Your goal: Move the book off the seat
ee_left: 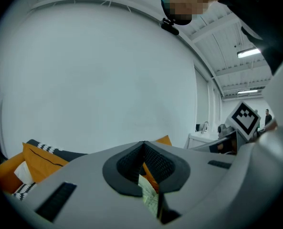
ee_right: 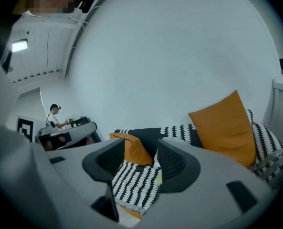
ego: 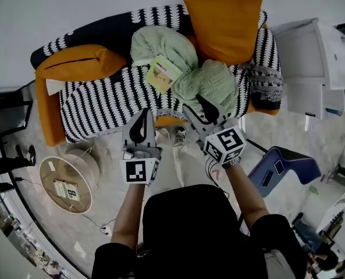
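Note:
A yellow-green book (ego: 163, 73) lies on the sofa seat (ego: 102, 103), leaning against a heap of green cloth (ego: 187, 63). The seat is covered by a black-and-white patterned blanket. Both grippers hang in front of the sofa's front edge, short of the book. My left gripper (ego: 143, 115) has its tips together with nothing in them; through the slit below its tips (ee_left: 143, 146) a strip of the book (ee_left: 150, 195) shows. To its right my right gripper (ego: 194, 105) points at the green cloth. Its jaws (ee_right: 140, 152) stand apart and empty, and the striped blanket (ee_right: 134, 182) shows between them.
Orange cushions sit at the sofa's left end (ego: 79, 63) and back right (ego: 224, 25). On the floor are a round wooden spool (ego: 67, 185) at left, shoes (ego: 178, 136) under the sofa edge, and a blue object (ego: 283, 164) at right. A white cabinet (ego: 315, 63) stands right of the sofa.

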The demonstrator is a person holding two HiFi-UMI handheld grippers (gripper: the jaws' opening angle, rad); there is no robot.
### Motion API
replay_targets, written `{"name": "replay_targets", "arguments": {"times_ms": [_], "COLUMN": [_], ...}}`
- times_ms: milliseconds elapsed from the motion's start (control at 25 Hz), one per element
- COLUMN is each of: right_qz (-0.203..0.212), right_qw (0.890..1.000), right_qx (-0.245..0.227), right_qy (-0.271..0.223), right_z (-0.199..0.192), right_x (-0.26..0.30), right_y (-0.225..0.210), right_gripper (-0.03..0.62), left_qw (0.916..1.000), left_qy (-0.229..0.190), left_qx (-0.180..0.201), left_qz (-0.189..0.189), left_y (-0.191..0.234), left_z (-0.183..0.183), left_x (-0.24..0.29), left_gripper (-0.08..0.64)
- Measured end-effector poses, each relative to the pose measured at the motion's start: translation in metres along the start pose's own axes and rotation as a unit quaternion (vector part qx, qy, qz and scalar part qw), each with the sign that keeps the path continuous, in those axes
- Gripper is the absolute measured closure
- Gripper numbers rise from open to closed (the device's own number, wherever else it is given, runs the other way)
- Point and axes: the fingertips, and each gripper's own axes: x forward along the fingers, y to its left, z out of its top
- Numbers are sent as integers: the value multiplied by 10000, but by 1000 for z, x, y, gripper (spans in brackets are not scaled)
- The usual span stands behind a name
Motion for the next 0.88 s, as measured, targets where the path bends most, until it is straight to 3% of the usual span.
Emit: {"name": "replay_targets", "arguments": {"times_ms": [200,520,880], "right_qz": [-106,-326,-288], "right_qw": [9988,9962,9918], "right_qx": [252,241,303], "right_qy": [399,766,1205], "right_z": [-39,-102,-181], "right_x": [38,106,166], "right_y": [-26,-87,-141], "right_gripper": [353,350,350], "left_qw": [9996,9987,9969], "left_qy": [251,390,569], "left_qx": [-87,-145,-291], "left_qz": [-120,-305,-469], "left_y": [22,50,68], "left_z": [-36,-98,-173], "left_x": [31,92,140], "left_gripper": [550,549,549]}}
